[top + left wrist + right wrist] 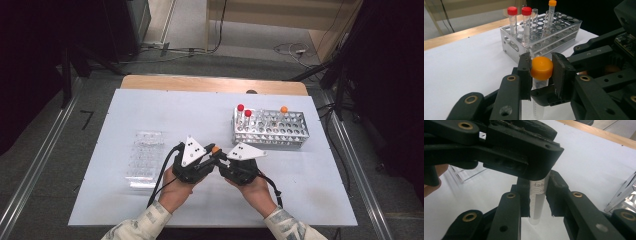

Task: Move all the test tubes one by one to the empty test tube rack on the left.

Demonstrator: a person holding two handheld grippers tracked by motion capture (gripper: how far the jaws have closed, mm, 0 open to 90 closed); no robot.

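Note:
A clear tube [536,207] with an orange cap [542,68] stands upright between both grippers above the white table. My left gripper [541,63] is shut on the orange cap, its pads pressing on either side of it. My right gripper [538,191] is shut on the tube's clear body just below, where printed marks show. In the high view the left gripper [209,153] and the right gripper [224,158] meet tip to tip at the table's middle front, with the cap [216,149] between them. The left gripper's body hides the tube's top in the right gripper view.
A metal tube rack [270,132] stands at the back right, with two red-capped tubes [512,11] and one orange-capped tube [552,3] in it. A clear plastic rack [144,159] lies on the left of the white table mat [150,110].

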